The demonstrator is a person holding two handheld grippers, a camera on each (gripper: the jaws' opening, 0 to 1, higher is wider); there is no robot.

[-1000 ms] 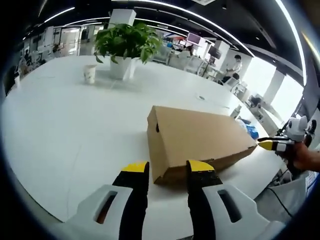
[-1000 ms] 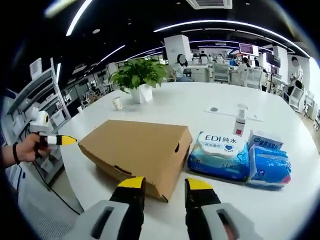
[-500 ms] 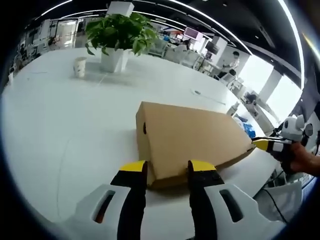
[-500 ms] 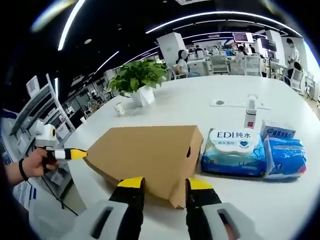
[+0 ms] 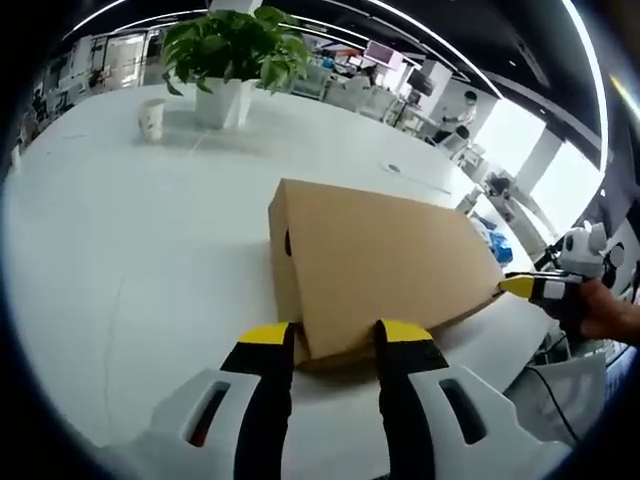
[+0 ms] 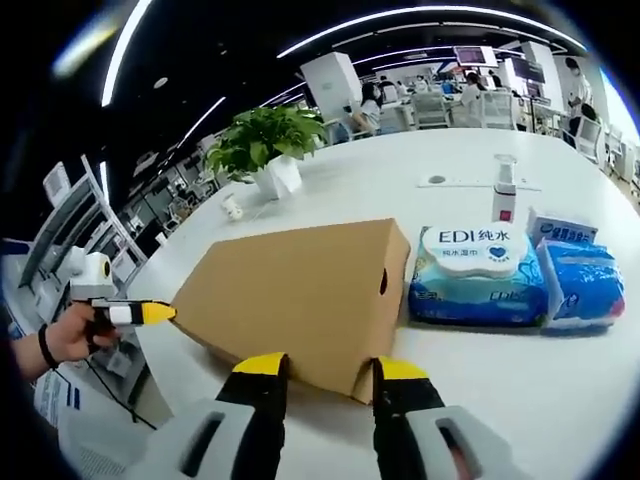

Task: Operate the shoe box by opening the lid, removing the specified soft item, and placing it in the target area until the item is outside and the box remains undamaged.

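Both grippers are released: left gripper (image 5: 330,335) and right gripper (image 6: 325,368) each have their jaws apart at opposite corners of the closed shoe box (image 6: 300,295) on the white table (image 5: 130,240); contact seems likely, unclear.

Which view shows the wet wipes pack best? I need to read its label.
The right gripper view: the wet wipes pack faces the camera beside the shoe box. In the left gripper view the box hides nearly all of it.

Your shoe box (image 6: 300,295) sits at the table's (image 6: 520,370) near edge, wipes pack (image 6: 476,275) beside it, plant (image 5: 232,60) toward the far edge.
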